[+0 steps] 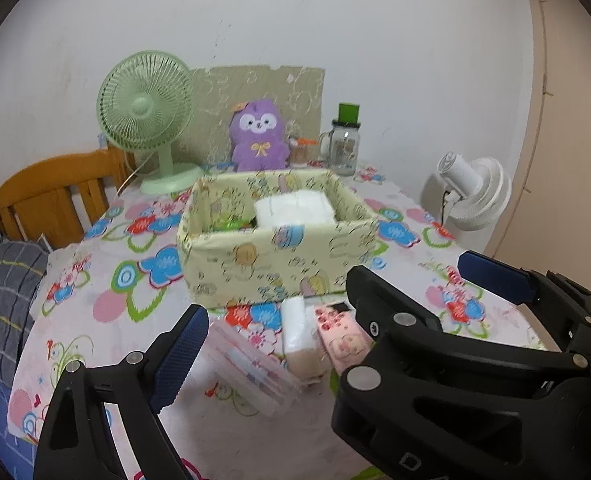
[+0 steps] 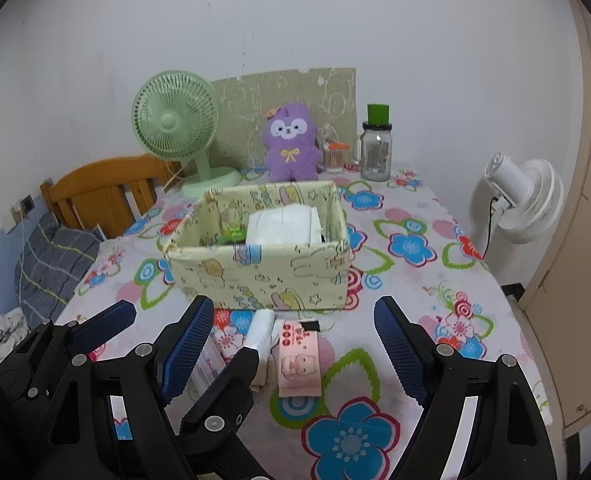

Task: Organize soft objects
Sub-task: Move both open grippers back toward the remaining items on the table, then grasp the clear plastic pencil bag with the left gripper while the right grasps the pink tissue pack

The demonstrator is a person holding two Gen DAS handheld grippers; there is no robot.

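A: Start at the tools. What are they doing?

B: The right gripper [image 2: 291,340] hangs above the near edge of the table with its blue ribbed pads [image 2: 399,344] spread wide and nothing between them. The left gripper [image 1: 279,316] is beside it, also spread, also empty. Both seem poised for a pick, not yet committed.

A: And what lies under them?

B: Three soft packs in a row on the flowered tablecloth [image 2: 415,248], just in front of the box: a clear crinkly plastic packet [image 1: 255,368] to the left, a white tissue pack [image 1: 297,332] in the middle, and a pink printed tissue pack with a cartoon face [image 2: 298,360] on the right. The pink one sits between the right gripper's fingers in view, so I judge it the likeliest next target.

A: Where would it go?

B: Into the pale yellow fabric-covered box with cartoon prints [image 2: 263,276], most likely. It already holds a large white tissue pack [image 2: 283,222] and something green. Its walls are low and open-topped, easy to drop into.

A: Anything else behind?

B: A purple plush toy [image 2: 291,144], a green desk fan [image 2: 175,124] and a glass jar with a green lid [image 2: 376,152], all well apart from the grippers.
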